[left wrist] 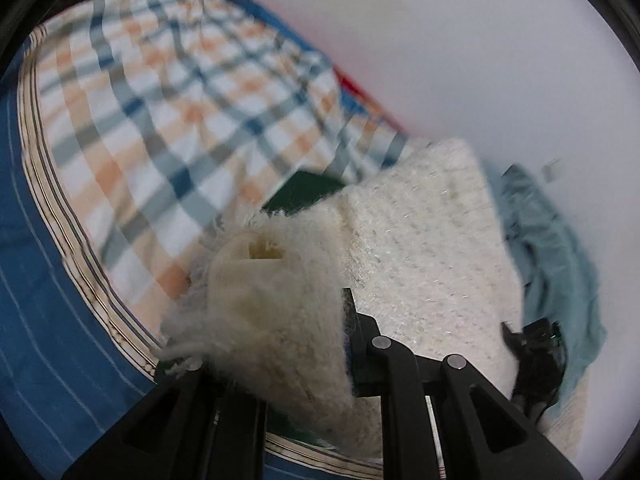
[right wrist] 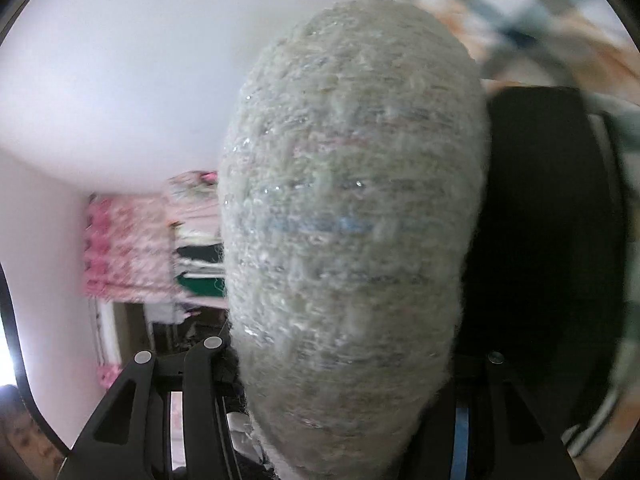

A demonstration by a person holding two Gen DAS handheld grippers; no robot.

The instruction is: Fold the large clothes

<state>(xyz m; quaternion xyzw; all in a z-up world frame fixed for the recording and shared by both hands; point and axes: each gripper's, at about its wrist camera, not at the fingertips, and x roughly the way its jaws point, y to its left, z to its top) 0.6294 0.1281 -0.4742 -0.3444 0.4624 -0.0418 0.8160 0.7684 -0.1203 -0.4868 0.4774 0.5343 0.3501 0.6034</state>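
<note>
between the left gripper (left wrist: 280, 344) jaws, clenched, a fuzzy cream knit garment (left wrist: 420, 248) edge is sitting; the rest is trailing ahead over a plaid sheet (left wrist: 160, 112). the right gripper (right wrist: 352, 380) is grasping a thick bunch of it, filling its view. judged step: carrying a fold across; next, laying edges level. only the left view is showing the bed; beyond, a teal cloth (left wrist: 560, 248).

Left wrist view tilts down over the checked sheet (left wrist: 168, 120); right wrist view faces level, close. Both show the fuzzy sweater (left wrist: 420, 248).
</note>
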